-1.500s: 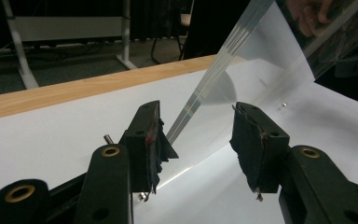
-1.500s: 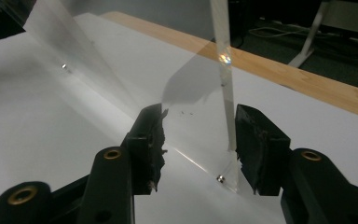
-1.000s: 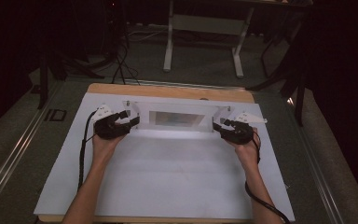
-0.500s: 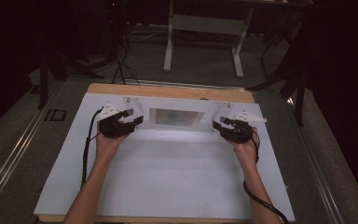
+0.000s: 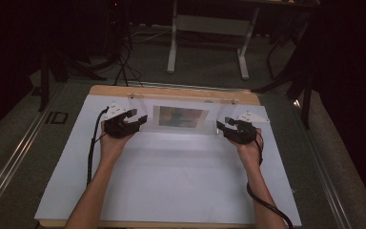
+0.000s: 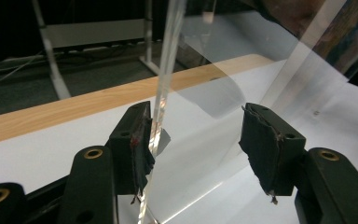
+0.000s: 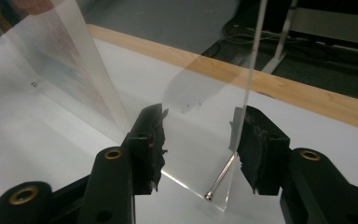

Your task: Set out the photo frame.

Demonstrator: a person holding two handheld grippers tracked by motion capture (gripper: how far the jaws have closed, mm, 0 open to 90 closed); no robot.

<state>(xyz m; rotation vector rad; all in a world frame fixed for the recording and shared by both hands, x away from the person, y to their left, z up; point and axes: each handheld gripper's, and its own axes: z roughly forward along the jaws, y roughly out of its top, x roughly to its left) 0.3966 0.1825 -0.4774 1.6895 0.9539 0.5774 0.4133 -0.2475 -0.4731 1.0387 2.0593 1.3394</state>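
Observation:
A clear acrylic picture frame holding a dark, colourful print stands upright at the far side of the white mat. My left gripper is at the frame's left end. In the left gripper view its jaws stand wide apart, with the frame's clear edge right beside the left pad and a gap to the other pad. My right gripper is at the frame's right end. Its jaws are also wide, straddling the upright clear sheet, which runs close to the right pad. A small metal pin lies at the frame's foot.
The mat covers a wooden table whose bare far edge shows behind the frame. Beyond it are a dark floor, cables and the legs of a white stand. A cable trails from each gripper along the forearms.
My left gripper has edged a little to the right, closing in on the frame's left end. The right gripper has stayed where it was.

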